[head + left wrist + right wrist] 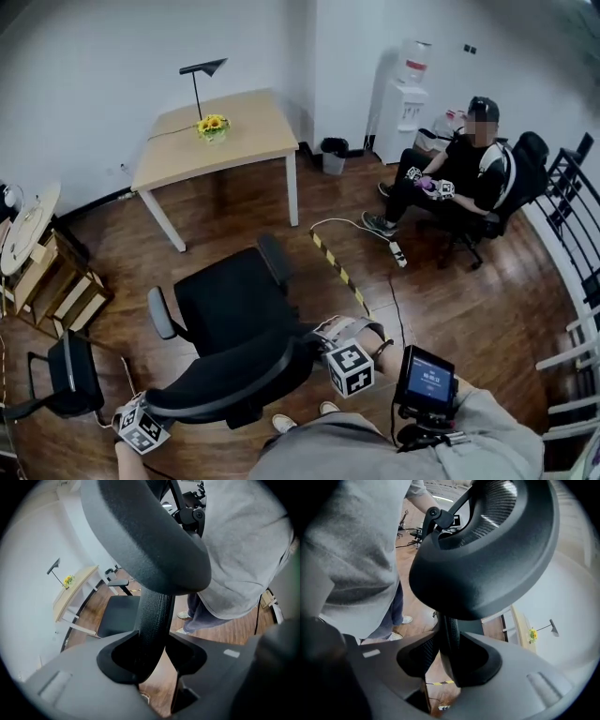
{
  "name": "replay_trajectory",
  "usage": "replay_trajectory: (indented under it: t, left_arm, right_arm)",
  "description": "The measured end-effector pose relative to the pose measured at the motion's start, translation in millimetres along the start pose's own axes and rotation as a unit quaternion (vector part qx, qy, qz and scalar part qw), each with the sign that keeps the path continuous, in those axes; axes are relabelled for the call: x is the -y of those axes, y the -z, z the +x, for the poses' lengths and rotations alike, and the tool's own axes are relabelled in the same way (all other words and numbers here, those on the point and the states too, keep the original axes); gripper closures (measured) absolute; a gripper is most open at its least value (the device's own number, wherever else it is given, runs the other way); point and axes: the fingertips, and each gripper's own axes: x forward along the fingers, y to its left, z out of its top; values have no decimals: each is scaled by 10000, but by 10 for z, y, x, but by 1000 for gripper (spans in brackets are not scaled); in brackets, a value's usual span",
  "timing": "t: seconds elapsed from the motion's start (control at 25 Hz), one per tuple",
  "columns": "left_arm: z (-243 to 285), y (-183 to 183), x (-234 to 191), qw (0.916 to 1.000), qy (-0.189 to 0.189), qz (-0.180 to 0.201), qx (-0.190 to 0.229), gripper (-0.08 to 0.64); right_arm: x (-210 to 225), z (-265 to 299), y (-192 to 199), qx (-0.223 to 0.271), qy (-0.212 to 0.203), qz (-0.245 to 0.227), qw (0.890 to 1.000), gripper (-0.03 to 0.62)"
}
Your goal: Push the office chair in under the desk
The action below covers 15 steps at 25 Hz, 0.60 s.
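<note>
Grey fabric of the person's top [412, 445] fills the near edge of the head view, with a small black screen device [428, 380] on it at the right. Just beyond, the left gripper [150, 412] and the right gripper [319, 345] sit at the two ends of the curved top rim [225, 377] of the black office chair with a mesh backrest [230, 300]. Each gripper's own view shows the backrest's edge running straight between its jaws. On the left the ribbed black edge fills the gap from tip to tip, so that gripper is clamped on it at a middling width. On the right the rim likewise sits tip to tip between jaws set fairly wide, lying against the jaw nearer the wall.

The chair's seat points away from the person toward the light wooden desk [246, 131], which stands far left against the white wall. The chair is well apart from the desk, with bare dark floorboards between them.

A yellow-and-black striped floor strip [337, 270] runs just right of the chair. A small pot of sunflowers [213, 126] stands on the desk. At far right another person [450, 183] sits in a black chair.
</note>
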Motion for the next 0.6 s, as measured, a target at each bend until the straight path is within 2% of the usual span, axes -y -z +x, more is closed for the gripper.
replay_trajectory:
  t: [0.36, 0.6]
  left_arm:
    - [177, -136, -461, 9994, -47, 275, 194, 394]
    - [276, -231, -757, 9990, 14, 344, 283, 394]
  right_arm:
    - [366, 124, 239, -273, 227, 212, 9991, 436]
    - [619, 225, 391, -397, 225, 239, 9987, 436]
